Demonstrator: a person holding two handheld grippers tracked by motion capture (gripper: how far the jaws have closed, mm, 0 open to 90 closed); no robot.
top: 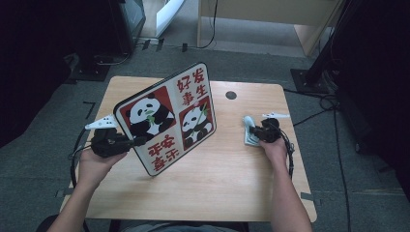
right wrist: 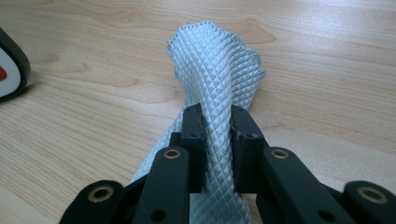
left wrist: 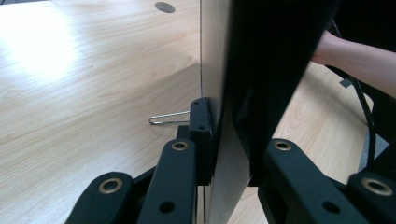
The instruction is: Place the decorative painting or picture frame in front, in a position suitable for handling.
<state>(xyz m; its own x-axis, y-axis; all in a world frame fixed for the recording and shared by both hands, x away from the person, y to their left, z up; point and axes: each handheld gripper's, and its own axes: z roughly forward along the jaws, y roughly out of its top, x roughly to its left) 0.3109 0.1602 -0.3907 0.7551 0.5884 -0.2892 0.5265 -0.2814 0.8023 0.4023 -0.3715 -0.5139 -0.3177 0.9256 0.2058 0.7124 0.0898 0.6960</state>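
Observation:
A rectangular board point(top: 167, 116) printed with two pandas and red characters stands tilted on the wooden table point(top: 217, 179), one corner down. My left gripper point(top: 140, 140) is shut on its left edge. In the left gripper view the board point(left wrist: 261, 70) is edge-on between the jaws of my left gripper point(left wrist: 229, 140), and a thin wire loop point(left wrist: 168, 117) lies on the table behind it. A pale quilted cloth point(right wrist: 217, 60) is pinched into a ridge by my right gripper point(right wrist: 217, 126). In the high view the cloth point(top: 248, 122) lies at the table's right, with my right gripper point(top: 254, 131) on it.
A round cable hole point(top: 231, 95) sits near the table's far edge. One corner of the board point(right wrist: 11, 65) lies to the left of the cloth. Cables point(top: 329, 104) run over the grey floor on the right, and a wooden desk point(top: 270, 14) stands beyond.

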